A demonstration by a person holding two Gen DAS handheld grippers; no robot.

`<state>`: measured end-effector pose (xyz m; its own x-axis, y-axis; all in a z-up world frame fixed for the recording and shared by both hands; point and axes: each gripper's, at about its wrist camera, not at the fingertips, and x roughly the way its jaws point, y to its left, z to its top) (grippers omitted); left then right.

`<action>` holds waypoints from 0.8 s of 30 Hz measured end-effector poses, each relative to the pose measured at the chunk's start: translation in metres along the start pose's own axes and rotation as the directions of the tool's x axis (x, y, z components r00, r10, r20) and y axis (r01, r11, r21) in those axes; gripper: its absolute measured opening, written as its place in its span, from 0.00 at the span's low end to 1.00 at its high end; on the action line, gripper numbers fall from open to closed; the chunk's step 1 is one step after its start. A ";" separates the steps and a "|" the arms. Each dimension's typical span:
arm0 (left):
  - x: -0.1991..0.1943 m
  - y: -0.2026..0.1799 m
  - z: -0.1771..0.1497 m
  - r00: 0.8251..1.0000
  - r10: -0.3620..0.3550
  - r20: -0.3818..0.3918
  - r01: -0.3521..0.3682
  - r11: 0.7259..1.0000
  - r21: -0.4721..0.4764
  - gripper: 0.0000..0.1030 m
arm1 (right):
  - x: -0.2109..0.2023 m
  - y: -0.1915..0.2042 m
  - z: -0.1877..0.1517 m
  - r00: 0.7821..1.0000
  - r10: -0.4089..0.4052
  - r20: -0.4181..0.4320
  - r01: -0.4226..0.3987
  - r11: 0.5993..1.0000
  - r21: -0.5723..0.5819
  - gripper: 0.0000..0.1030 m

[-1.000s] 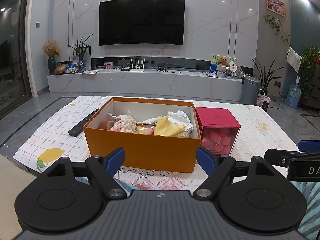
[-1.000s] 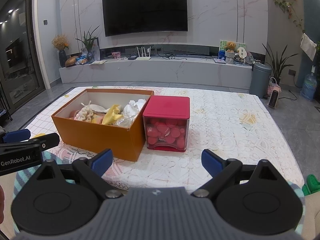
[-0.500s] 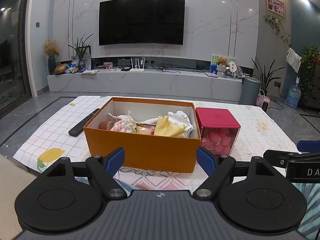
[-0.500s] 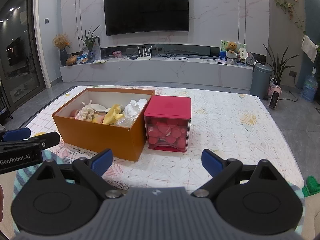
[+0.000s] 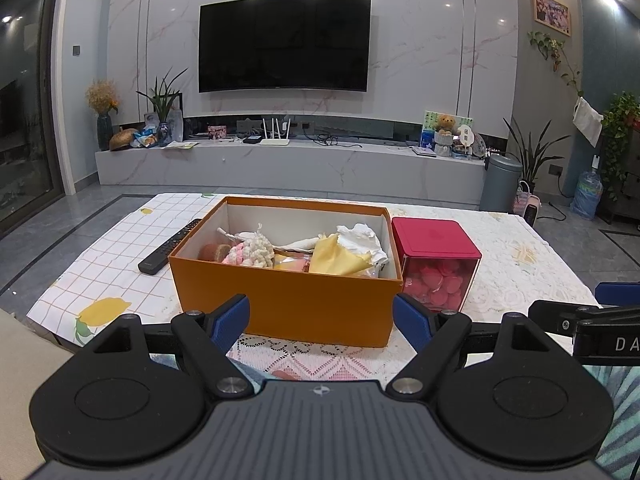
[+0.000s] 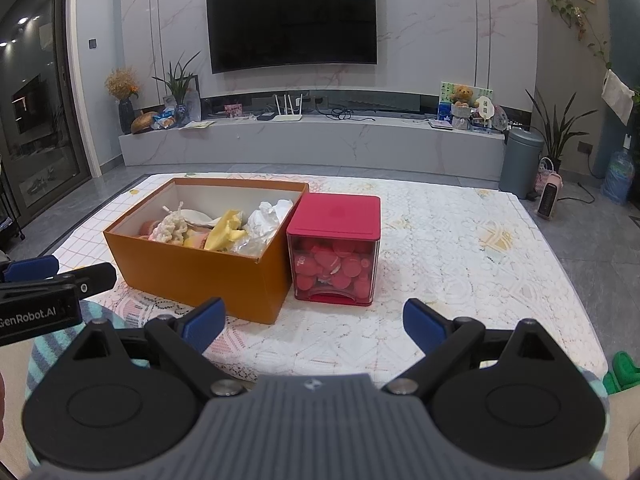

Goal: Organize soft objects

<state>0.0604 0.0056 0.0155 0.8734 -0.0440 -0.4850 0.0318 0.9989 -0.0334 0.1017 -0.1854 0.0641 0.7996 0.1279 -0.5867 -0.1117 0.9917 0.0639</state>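
Note:
An open orange box (image 5: 288, 304) (image 6: 192, 268) stands on the table and holds several soft items: a knitted cream and pink piece (image 5: 252, 252), a yellow cloth (image 5: 332, 260) (image 6: 226, 232), and white crumpled material (image 5: 360, 238) (image 6: 268, 216). Beside its right end sits a clear container with a red lid (image 5: 434, 240) (image 6: 336, 216), full of red discs. My left gripper (image 5: 322, 318) is open near the table's front edge, short of the box, with nothing between its fingers. My right gripper (image 6: 314, 322) is open too, in front of the red container, and holds nothing.
A black remote (image 5: 170, 246) lies left of the box on the checked tablecloth (image 5: 108, 264). A lace cloth (image 6: 460, 248) covers the table to the right. A TV wall and a low marble shelf stand beyond. Striped fabric (image 6: 48, 344) shows at the near edge.
The right wrist view has drifted slightly, the box and red container shifting a little right. The left gripper has stayed put. Both grippers remain open.

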 end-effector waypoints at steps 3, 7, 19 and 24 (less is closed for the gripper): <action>0.000 0.000 0.000 1.000 0.000 0.000 0.000 1.000 0.000 0.92 | 0.000 0.000 0.000 1.000 -0.001 0.000 0.001 1.000 0.000 0.91; 0.000 0.000 0.000 1.000 0.001 0.001 -0.001 1.000 -0.001 0.92 | 0.000 0.000 0.001 1.000 -0.001 0.001 0.001 1.000 0.000 0.91; -0.002 0.002 0.003 1.000 -0.002 0.000 0.002 1.000 0.001 0.92 | 0.000 0.000 0.000 1.000 0.000 0.001 0.000 1.000 0.001 0.91; -0.003 0.002 0.004 1.000 -0.002 0.005 0.002 1.000 0.004 0.92 | -0.001 -0.001 0.001 1.000 -0.001 0.000 0.001 1.000 0.001 0.91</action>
<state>0.0597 0.0081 0.0210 0.8756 -0.0455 -0.4809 0.0352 0.9989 -0.0304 0.1015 -0.1861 0.0657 0.7997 0.1274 -0.5867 -0.1105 0.9918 0.0647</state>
